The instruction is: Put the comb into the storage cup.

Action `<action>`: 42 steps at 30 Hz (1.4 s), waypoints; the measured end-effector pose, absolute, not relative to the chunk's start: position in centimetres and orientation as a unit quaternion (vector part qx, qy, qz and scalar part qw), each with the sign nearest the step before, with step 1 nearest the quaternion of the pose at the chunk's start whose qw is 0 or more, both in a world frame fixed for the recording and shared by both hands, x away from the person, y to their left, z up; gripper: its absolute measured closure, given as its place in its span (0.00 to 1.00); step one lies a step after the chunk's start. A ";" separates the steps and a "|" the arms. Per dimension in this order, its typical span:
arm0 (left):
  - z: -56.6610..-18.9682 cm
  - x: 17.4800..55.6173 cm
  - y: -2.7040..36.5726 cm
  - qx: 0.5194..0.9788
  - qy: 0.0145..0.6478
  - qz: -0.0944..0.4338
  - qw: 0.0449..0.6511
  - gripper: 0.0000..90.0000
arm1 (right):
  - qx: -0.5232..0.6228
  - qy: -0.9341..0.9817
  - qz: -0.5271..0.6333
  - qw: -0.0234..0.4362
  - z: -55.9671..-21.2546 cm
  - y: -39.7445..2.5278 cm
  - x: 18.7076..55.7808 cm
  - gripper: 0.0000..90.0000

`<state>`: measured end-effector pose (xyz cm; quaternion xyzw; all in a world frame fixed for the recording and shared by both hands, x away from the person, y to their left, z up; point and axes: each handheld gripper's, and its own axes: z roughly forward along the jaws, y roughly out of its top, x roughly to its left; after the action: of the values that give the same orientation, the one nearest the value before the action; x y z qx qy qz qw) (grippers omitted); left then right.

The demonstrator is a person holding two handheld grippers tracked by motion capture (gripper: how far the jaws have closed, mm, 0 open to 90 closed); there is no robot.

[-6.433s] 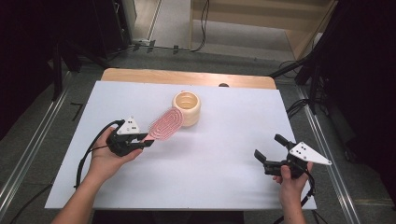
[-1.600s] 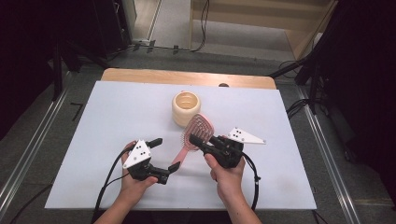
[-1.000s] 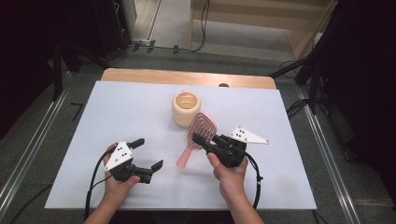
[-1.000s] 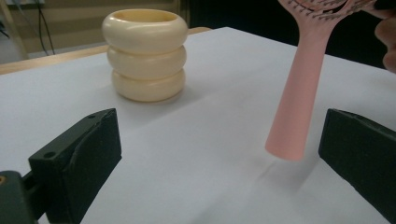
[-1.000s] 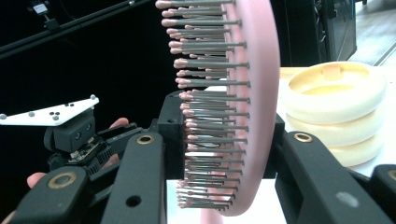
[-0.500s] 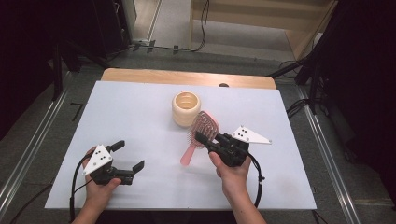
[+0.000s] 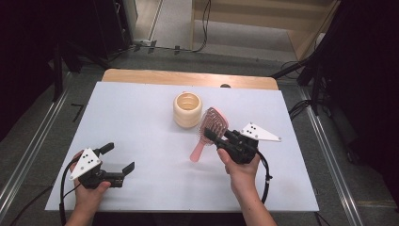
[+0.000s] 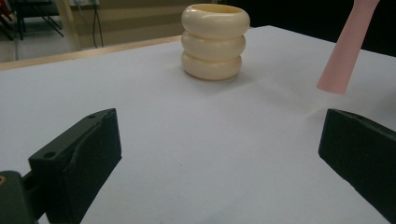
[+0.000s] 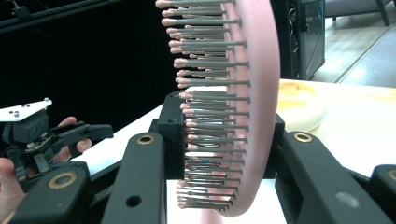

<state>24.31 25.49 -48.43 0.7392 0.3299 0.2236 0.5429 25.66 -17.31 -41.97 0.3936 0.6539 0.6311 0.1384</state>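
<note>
High view: right gripper (image 7: 212, 135) clamps pink hairbrush (image 7: 210, 131) beside cream ribbed cup (image 7: 187, 109), handle slanting down over white table (image 7: 141, 117); right gripper view adds bristles between jaws; left gripper (image 7: 117, 157) jaws apart, holding nothing.

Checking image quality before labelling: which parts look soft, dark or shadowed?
Left gripper view: near black jaws soft, cream holder sharp, casting a faint shadow. Right gripper view: hairbrush bristles crisp, backdrop dark and blurred. High view: white table evenly lit, surroundings dark.
</note>
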 end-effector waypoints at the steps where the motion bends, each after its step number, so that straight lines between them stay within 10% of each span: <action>1: -48.4 24.3 25.6 0.739 0.330 0.224 0.543 0.00 | 0.394 0.654 0.630 0.140 -41.9 -17.5 25.7 0.70; 42: -49.0 24.2 28.9 0.731 0.348 0.231 0.540 0.00 | 0.399 0.652 0.626 0.156 -39.6 -18.0 28.7 0.70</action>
<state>24.16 28.90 -48.97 0.7308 0.3477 0.2309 0.5402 28.69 -18.00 -39.55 0.3992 0.6516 0.6259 0.1562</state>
